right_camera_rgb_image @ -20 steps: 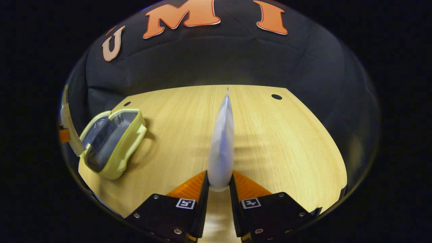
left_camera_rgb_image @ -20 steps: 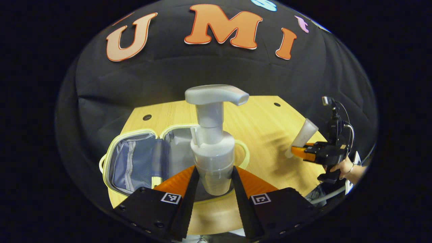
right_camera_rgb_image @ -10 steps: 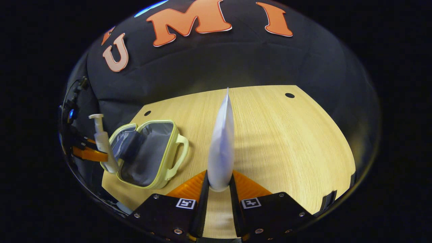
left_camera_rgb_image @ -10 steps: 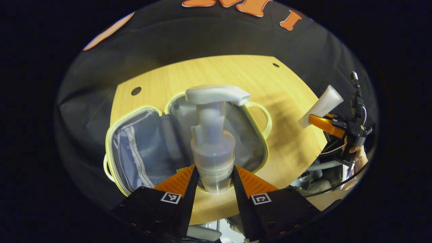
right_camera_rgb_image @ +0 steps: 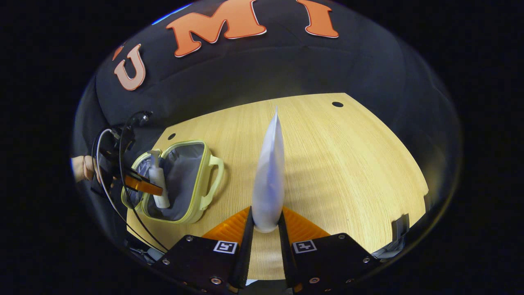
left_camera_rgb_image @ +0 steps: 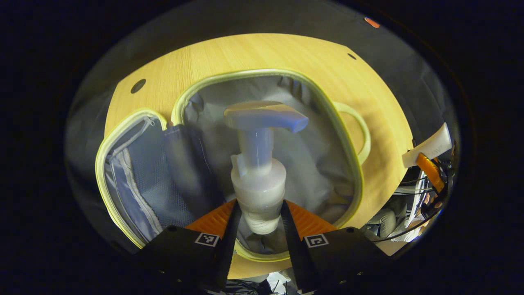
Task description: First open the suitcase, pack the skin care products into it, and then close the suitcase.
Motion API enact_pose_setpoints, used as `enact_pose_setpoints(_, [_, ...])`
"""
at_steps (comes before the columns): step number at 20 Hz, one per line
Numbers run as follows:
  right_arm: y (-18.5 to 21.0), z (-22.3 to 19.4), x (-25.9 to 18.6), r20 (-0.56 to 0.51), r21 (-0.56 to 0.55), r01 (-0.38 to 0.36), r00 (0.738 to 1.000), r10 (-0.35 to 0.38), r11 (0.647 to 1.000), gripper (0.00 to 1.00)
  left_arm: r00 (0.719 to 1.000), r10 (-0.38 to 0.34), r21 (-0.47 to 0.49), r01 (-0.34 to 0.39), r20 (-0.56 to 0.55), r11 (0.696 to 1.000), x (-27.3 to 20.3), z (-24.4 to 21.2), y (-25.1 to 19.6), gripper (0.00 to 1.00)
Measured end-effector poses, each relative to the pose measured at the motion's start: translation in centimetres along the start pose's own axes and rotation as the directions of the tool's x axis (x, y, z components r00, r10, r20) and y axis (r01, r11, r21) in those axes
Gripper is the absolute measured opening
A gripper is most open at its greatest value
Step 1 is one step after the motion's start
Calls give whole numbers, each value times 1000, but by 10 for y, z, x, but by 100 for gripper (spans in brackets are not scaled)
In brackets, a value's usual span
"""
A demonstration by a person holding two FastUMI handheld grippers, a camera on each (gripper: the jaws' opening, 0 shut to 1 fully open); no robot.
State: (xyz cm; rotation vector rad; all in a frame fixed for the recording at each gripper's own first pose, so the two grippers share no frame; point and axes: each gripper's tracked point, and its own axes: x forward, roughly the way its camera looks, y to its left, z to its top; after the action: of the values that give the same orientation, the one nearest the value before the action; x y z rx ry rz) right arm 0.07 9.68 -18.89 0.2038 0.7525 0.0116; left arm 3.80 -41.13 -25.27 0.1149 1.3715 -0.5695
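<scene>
Here, pump bottle pinched in left jaws over open suitcase, tube pinched in right jaws

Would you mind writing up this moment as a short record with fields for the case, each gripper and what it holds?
suitcase: pale yellow-green case lying open on the wooden table, grey lining showing
left gripper: shut on the pump bottle, held upright over the open case
right gripper: shut on the white tube, over bare table to the right of the case
packing stage: bottle not yet released; tube not yet at the case
lid: not closed
</scene>
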Motion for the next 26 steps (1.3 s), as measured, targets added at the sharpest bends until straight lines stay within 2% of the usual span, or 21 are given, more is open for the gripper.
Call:
enact_pose_setpoints(6, [2, 3, -1, -17, -3, 0, 1000, 0, 1000, 35, 1000, 2, 23, -3, 24, 1000, 24, 8, -5, 60])
enact_pose_setpoints(8, [10, 8, -2, -15, -14, -11, 1000, 11, 1000, 35, 998, -4, 21, 3, 59, 1000, 23, 13, -9, 63])
enact_pose_setpoints(9, [14, 12, -1, -15, -23, -18, 1000, 17, 1000, 30, 997, -17, 16, 15, 73, 1000, 22, 13, -15, 74])
enact_pose_setpoints(10, [21, 15, -2, -16, -33, -27, 1000, 27, 999, 30, 995, -12, 18, 10, 94, 1000, 16, 16, -18, 82])
enact_pose_setpoints(11, [28, 20, -2, -15, -42, -39, 999, 39, 998, 35, 992, 13, 27, -17, 125, 1000, 11, 21, -16, 96])
enact_pose_setpoints(13, [46, 32, -5, -15, -62, -78, 997, 77, 995, 35, 975, 75, 31, -83, 210, 996, -6, 30, -12, 100])
enact_pose_setpoints(16, [76, 51, -7, -18, -106, -125, 992, 124, 986, 35, 920, 111, 36, -134, 376, 990, -57, 47, -15, 100])
enact_pose_setpoints(17, [87, 56, -7, -22, -120, -143, 990, 141, 982, 30, 892, 116, 41, -148, 436, 988, -75, 51, -15, 99])
enact_pose_setpoints(18, [100, 61, -6, -34, -133, -166, 986, 163, 977, 35, 863, 130, 45, -173, 488, 984, -94, 48, -12, 100])
enact_pose_setpoints(21, [147, 65, -5, -93, -152, -245, 968, 233, 957, 35, 769, 202, 27, -274, 607, 961, -162, 35, 12, 99])
enact_pose_setpoints(23, [176, 58, 2, -162, -166, -293, 950, 267, 942, 35, 718, 227, -17, -287, 658, 958, -212, 22, 23, 99])
enact_pose_setpoints(26, [213, 34, 21, -308, -158, -347, 907, 288, 924, 35, 664, 241, -79, -264, 708, 961, -267, -13, 38, 99])
